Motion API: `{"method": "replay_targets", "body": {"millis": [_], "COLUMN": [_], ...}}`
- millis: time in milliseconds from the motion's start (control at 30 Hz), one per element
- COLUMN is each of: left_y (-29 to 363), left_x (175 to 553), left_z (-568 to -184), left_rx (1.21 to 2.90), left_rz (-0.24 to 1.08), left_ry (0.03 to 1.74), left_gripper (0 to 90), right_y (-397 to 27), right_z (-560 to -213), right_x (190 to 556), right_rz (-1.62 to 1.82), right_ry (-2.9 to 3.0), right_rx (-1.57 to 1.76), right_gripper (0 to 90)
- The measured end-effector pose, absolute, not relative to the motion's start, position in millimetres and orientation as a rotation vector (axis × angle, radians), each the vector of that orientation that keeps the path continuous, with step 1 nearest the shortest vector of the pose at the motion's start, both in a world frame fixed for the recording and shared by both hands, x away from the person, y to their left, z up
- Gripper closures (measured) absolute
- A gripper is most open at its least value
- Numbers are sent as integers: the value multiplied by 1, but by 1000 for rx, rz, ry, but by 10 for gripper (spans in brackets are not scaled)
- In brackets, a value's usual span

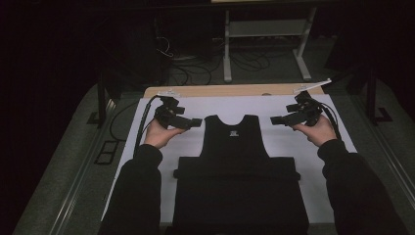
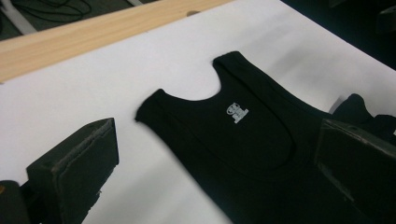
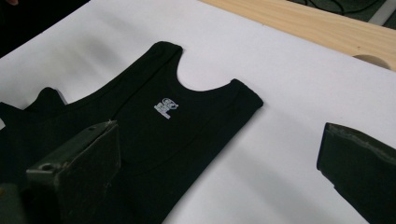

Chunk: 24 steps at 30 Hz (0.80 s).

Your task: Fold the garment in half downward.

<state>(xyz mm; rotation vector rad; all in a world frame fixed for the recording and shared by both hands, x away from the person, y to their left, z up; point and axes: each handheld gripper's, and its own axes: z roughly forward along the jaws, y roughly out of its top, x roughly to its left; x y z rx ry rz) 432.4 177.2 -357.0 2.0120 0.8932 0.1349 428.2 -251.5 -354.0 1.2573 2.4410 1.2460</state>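
So the black tank top lies flat on the white sheet covering the counter, roughly centred between the two hands. Its long axis runs near-to-far: neckline and shoulder straps point to the far side, hem toward the person. The lower half is tricky to make out in the high view. There's a wider dark band across the middle that looks like a fold or a second layer, and the near end is cut off by the bottom edge and blends in with the dark sleeves. A small white label sits just below the neckline; the print is too small to read.

Left hand-held gripper hovers just left of the left shoulder strap, jaws spread wide and holding nothing. In its own view the right jaw covers part of the shirt's side. Right hand-held gripper is just off the right strap, also wide open and empty, with its left jaw overlapping the fabric in its view. Neither one touches the shirt as far as I can tell.
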Motion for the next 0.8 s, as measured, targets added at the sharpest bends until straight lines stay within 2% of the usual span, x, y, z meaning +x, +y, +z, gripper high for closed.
{"method": "replay_targets", "body": {"millis": [800], "left_y": [149], "left_x": [445], "left_z": [-390], "left_rx": [2023], "left_rz": [72], "left_ry": [886], "left_gripper": [0], "right_y": [-234], "right_z": [-393], "right_x": [452], "right_rz": [1200], "right_ry": [2488], "right_rx": [1294], "right_gripper": [0]}}
